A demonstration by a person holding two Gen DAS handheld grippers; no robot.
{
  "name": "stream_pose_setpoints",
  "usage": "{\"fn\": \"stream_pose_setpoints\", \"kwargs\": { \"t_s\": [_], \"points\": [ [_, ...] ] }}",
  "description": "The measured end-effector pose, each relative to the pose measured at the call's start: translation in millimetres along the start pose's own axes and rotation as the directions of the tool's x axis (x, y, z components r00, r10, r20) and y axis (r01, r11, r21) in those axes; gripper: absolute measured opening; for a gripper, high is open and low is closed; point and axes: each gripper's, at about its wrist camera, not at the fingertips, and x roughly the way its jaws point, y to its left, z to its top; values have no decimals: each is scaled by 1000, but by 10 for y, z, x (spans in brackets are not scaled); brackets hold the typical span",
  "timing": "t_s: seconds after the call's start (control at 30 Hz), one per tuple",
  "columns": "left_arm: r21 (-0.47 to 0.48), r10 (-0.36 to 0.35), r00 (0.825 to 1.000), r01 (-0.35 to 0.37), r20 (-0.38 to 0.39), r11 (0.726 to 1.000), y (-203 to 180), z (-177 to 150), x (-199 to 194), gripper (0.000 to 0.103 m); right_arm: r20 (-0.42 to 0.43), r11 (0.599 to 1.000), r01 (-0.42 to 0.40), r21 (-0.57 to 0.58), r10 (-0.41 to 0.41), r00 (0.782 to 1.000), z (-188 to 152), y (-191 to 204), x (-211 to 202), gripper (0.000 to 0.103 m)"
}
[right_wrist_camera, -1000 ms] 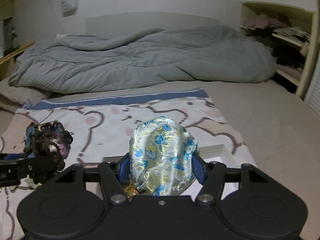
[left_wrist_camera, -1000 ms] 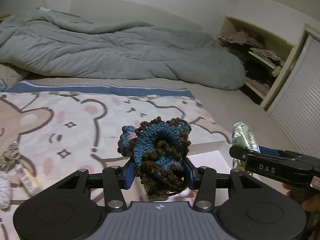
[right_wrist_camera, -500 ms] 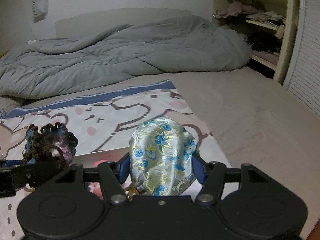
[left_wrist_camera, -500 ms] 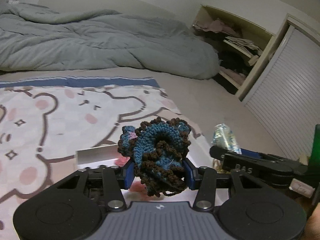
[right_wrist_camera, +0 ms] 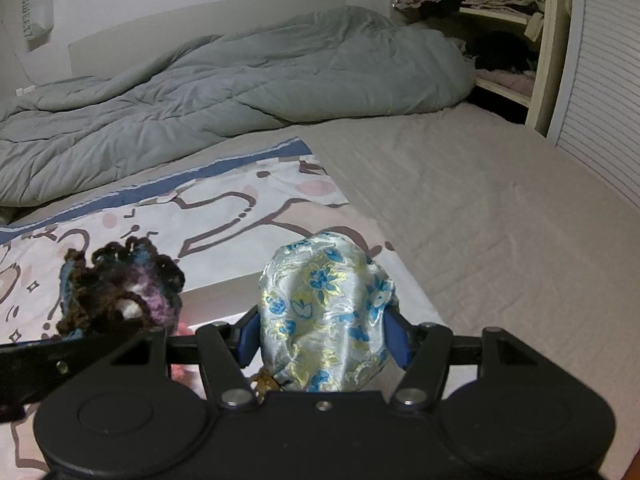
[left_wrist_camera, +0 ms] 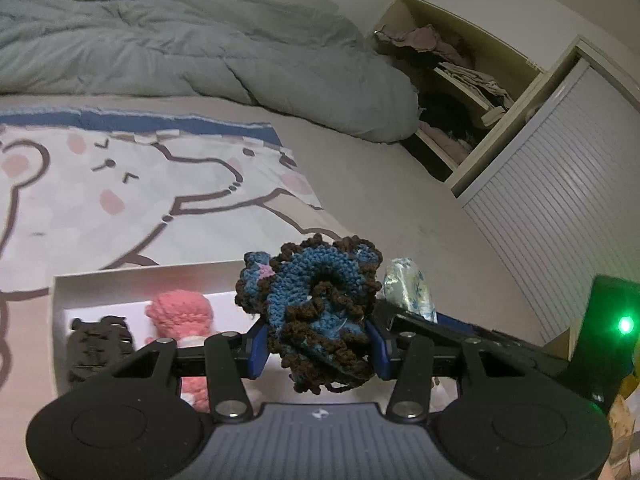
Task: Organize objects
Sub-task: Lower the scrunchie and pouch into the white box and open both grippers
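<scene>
My left gripper [left_wrist_camera: 316, 346] is shut on a blue and brown crocheted scrunchie [left_wrist_camera: 316, 304], held above the near right part of a white box [left_wrist_camera: 120, 284]. A pink knitted piece [left_wrist_camera: 180, 312] and a black hair clip [left_wrist_camera: 98, 346] lie in the box. My right gripper [right_wrist_camera: 324, 340] is shut on a silvery floral satin pouch [right_wrist_camera: 324, 320]. In the right wrist view the scrunchie [right_wrist_camera: 120, 292] and the left gripper's arm sit at the lower left, and the box wall [right_wrist_camera: 220, 296] shows behind the pouch. The pouch [left_wrist_camera: 408, 288] also peeks out just right of the scrunchie in the left wrist view.
The box rests on a bear-print blanket [left_wrist_camera: 140, 192] spread over a beige bed sheet [right_wrist_camera: 500, 220]. A rumpled grey duvet [right_wrist_camera: 240, 92] lies along the far side. An open shelf with clothes [left_wrist_camera: 452, 92] and a slatted white door [left_wrist_camera: 560, 208] stand at the right.
Both grippers have swung right and come down with their loads. The white box has come into view under them, showing the pink knitted piece and black clip. Both grips are unchanged.
</scene>
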Motion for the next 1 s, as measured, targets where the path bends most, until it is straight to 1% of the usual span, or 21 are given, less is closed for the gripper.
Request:
{"fn": "stream_pose_setpoints", "kwargs": {
  "t_s": [0.13, 0.2, 0.37, 0.47, 0.57, 0.67, 0.7, 0.73, 0.77, 0.87, 1.0],
  "points": [
    [-41, -31, 999, 30, -24, 999, 104, 11, 235, 50, -9, 1000, 0, -1, 0, 1000, -23, -60, 95, 63],
    [-62, -32, 999, 30, -43, 998, 158, -3, 352, 50, -12, 1000, -3, -5, 3, 1000, -31, -76, 143, 63],
    [-74, 0, 995, -7, -96, 997, 282, -58, 616, 50, -24, 999, -12, -30, 11, 1000, -55, -61, 266, 63],
    [-92, 32, 993, -43, -109, 995, 367, -82, 717, 50, -35, 998, -22, -51, 20, 999, -67, -17, 332, 63],
    [-104, 70, 992, -81, -105, 991, 446, -88, 756, 50, -42, 997, -37, -63, 34, 999, -77, 39, 383, 63],
    [-113, 87, 992, -97, -90, 989, 490, -68, 747, 51, -45, 996, -47, -73, 43, 998, -81, 87, 430, 64],
    [-117, 89, 992, -99, -88, 988, 499, -63, 740, 53, -52, 996, -49, -69, 45, 998, -83, 94, 448, 65],
    [-119, 85, 992, -95, -89, 988, 507, -54, 732, 57, -61, 997, -48, -63, 44, 997, -84, 92, 467, 66],
    [-122, 80, 993, -90, -90, 988, 511, -45, 724, 60, -69, 997, -46, -56, 42, 997, -91, 87, 480, 70],
    [-119, 79, 993, -89, -90, 989, 504, -33, 705, 63, -78, 999, -42, -33, 39, 996, -101, 52, 477, 76],
    [-118, 78, 993, -89, -93, 989, 489, -33, 693, 65, -78, 999, -49, 9, 49, 996, -93, -15, 428, 79]
  ]
}}
